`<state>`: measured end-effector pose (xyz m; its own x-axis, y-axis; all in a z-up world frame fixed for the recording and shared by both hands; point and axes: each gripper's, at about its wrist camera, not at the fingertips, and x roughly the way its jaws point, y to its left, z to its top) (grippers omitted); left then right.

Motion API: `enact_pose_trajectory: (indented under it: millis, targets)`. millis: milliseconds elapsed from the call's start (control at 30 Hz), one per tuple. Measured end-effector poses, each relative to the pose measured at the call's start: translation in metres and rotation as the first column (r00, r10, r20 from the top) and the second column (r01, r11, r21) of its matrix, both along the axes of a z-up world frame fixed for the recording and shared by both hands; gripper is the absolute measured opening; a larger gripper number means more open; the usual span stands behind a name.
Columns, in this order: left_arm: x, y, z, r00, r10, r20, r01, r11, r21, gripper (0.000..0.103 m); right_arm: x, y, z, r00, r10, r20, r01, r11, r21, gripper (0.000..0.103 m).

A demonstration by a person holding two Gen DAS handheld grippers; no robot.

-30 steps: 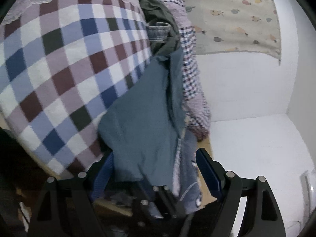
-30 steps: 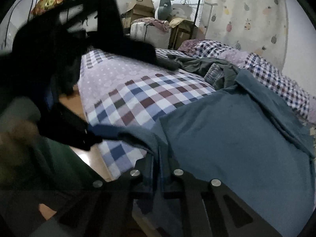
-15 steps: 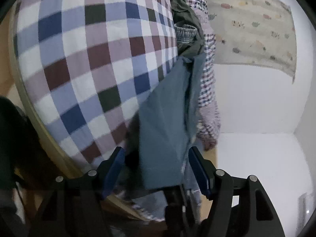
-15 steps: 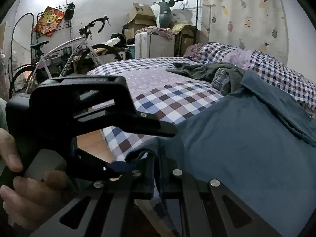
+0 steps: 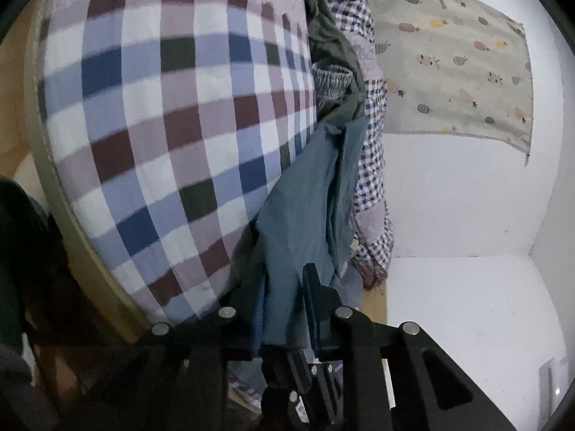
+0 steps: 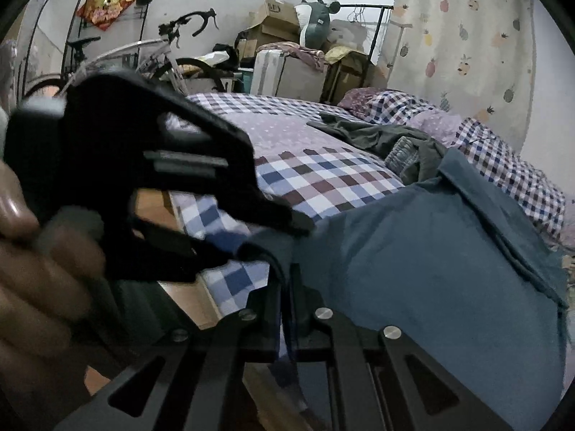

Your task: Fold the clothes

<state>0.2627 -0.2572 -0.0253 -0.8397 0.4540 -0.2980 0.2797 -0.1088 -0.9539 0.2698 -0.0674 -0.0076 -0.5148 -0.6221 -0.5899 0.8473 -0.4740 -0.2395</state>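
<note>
Whereas half a second back its jaws stood wide around the cloth, the left gripper (image 5: 284,309) has now pinched down on a bunched edge of the teal garment (image 5: 309,194); with both edges clamped, I judge the piece ready to lift or spread. Right gripper (image 6: 285,298) is clamped narrow on the neighbouring edge, just beside the left tool. Garment runs forward from both grippers across the checked bed (image 6: 323,176), creased, collar far end.

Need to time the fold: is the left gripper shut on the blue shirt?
Shut: the left gripper pinches the blue shirt between its fingers.
</note>
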Motion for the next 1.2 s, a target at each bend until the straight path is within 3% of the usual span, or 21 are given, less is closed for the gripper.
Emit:
enact_pose_trajectory:
  millis: [133,233,300,367,467,567,667,767,833,900,967,1133,1167,1200]
  targets:
    - [0.001,-0.001,0.005,1.0,0.004,-0.016,-0.005,1.0,-0.016,0.019,0.0,-0.002,-0.006,1.0,-0.011,-0.02,0.012,0.999,0.03,0.01]
    - [0.0,0.0,0.004,1.0,-0.004,-0.015,0.003,1.0,-0.024,0.019,0.0,-0.004,-0.01,0.999,-0.016,-0.029,0.017,0.999,0.046,0.025]
    - [0.0,-0.001,0.004,1.0,-0.009,-0.011,0.009,0.999,-0.031,0.017,0.001,-0.004,-0.012,0.999,-0.013,-0.031,0.015,0.999,0.051,0.032]
    - [-0.001,0.0,0.004,1.0,-0.014,-0.005,0.013,0.999,-0.044,0.008,0.002,-0.004,-0.014,0.999,-0.007,-0.038,0.009,0.998,0.055,0.038]
    - [-0.001,0.002,0.009,1.0,-0.014,0.008,0.015,0.996,-0.093,0.004,0.003,-0.004,-0.013,0.999,0.001,-0.049,0.002,0.999,0.052,0.038]
    - [-0.002,0.002,0.009,1.0,-0.02,0.019,0.022,0.994,-0.11,0.004,0.004,-0.001,-0.009,0.999,0.01,-0.052,-0.009,1.0,0.027,0.034]
    - [-0.003,0.002,0.006,0.999,-0.025,0.045,0.03,0.992,-0.124,0.004,0.002,-0.002,-0.003,0.998,0.006,-0.054,-0.005,1.0,0.018,0.002]
    - [-0.002,0.001,0.005,0.999,-0.022,0.045,0.027,0.993,-0.112,0.008,0.003,-0.003,-0.001,0.999,0.014,-0.05,-0.013,1.0,0.018,0.002]
    - [-0.001,0.001,0.003,0.999,-0.021,0.044,0.025,0.995,-0.1,0.019,0.005,-0.004,-0.001,0.998,0.022,-0.051,-0.022,1.0,0.02,0.002]
    - [0.0,0.0,0.002,0.999,-0.019,0.043,0.022,0.996,-0.089,0.053,0.008,-0.003,-0.001,0.998,0.029,-0.05,-0.028,0.999,0.016,0.002]
    - [0.002,0.001,0.004,0.999,-0.015,0.03,0.018,0.996,-0.089,0.061,0.008,-0.004,0.0,0.998,0.031,-0.049,-0.03,0.999,0.011,0.002]
    - [-0.002,0.01,0.01,0.998,-0.045,0.034,0.049,0.989,-0.14,0.061,0.01,-0.005,0.002,0.998,0.038,-0.051,-0.038,0.999,0.007,0.002]
    - [-0.003,0.011,0.01,0.998,-0.048,0.037,0.053,0.988,-0.146,0.058,0.011,-0.005,0.001,0.997,0.037,-0.061,-0.036,0.999,0.015,0.002]
    - [-0.003,0.012,0.01,0.998,-0.051,0.041,0.057,0.987,-0.151,0.046,0.012,-0.005,-0.001,0.997,0.036,-0.07,-0.035,0.999,0.024,0.002]
